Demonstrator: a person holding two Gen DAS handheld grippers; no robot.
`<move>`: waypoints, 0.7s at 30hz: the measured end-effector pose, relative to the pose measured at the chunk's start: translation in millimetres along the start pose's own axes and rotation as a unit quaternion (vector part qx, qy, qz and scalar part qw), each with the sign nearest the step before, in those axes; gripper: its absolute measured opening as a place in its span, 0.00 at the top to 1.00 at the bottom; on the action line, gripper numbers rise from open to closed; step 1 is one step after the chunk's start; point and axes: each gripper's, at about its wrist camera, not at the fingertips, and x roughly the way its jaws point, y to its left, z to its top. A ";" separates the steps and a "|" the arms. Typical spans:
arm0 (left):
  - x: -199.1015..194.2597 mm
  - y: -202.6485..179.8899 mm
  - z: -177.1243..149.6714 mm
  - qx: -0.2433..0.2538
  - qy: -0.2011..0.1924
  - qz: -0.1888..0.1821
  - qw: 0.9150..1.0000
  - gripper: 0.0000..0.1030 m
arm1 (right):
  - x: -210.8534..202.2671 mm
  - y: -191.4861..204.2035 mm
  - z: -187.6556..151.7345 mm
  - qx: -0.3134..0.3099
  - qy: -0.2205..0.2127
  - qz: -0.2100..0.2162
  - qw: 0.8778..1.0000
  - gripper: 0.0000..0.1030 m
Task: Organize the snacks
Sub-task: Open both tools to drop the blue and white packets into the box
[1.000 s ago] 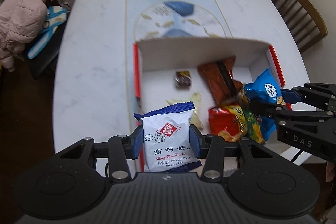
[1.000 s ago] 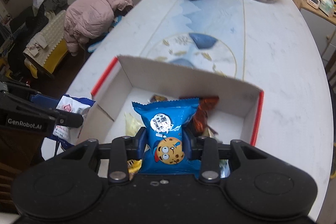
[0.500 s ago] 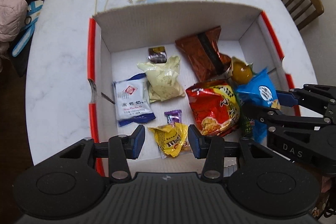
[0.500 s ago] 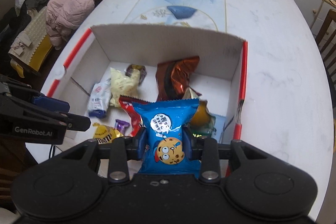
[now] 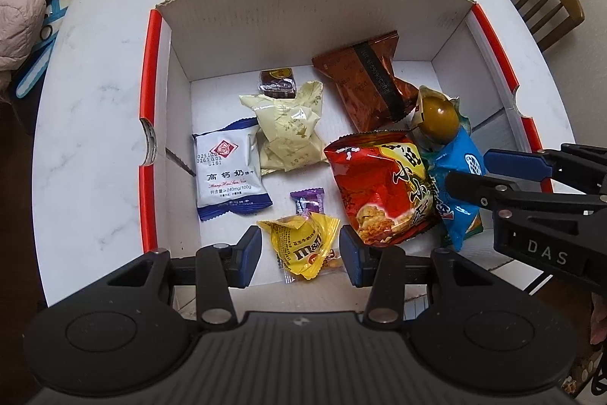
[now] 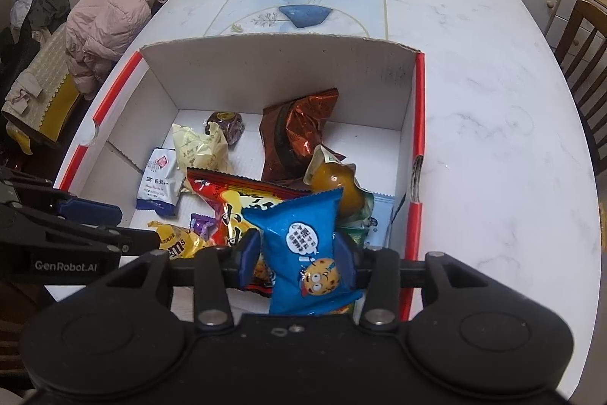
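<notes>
- One box [image 5: 153, 71] sits on the table [image 5: 95, 90] at its near edge, open-topped; thin card walls, stiff enough to stay put but light enough to shift if a gripper knocks it.
- Red bag [image 5: 381, 188], the biggest snack, lies toward the box's right wall: puffed, light, likely brittle inside, so a crimped end seam looks the safest hold.
- Brown pack [image 5: 364, 78] rests near the far wall, crinkled foil, probably slippery.
- Blue cookie pack [image 6: 303, 245] is over the box's near right corner, the right gripper [image 6: 297, 262] clamped across its lower half; it is soft and light, and the film bulges between the pads.
- White pack [image 5: 229, 169] lies flat by the left wall, free of any grip; flat and thin, best pinched across its sides.
- Yellow pouch [image 5: 301, 241] lies at the near wall, between the fingers of the left gripper [image 5: 299, 253], which stand apart and do not squeeze it; its twisted, glossy film would slide easily.
</notes>
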 end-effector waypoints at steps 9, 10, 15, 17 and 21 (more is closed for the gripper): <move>-18.5 4.8 -11.0 -0.005 -0.031 -0.006 1.000 0.48 | -22.6 4.2 -8.0 0.007 -0.038 0.011 0.999 0.28; -21.9 5.3 -12.9 -0.006 -0.035 -0.007 0.999 0.47 | -25.7 5.5 -9.0 0.008 -0.043 0.012 0.999 0.27; -38.6 6.2 -24.0 -0.006 -0.060 -0.009 0.998 0.46 | -43.3 11.8 -17.1 0.009 -0.068 0.017 0.998 0.17; -45.7 6.0 -29.3 -0.002 -0.074 -0.007 0.997 0.43 | -50.3 15.0 -20.0 0.007 -0.079 0.018 0.997 0.16; -59.2 4.0 -38.8 0.007 -0.100 -0.007 0.995 0.40 | -65.1 21.8 -26.2 0.004 -0.101 0.016 0.995 0.13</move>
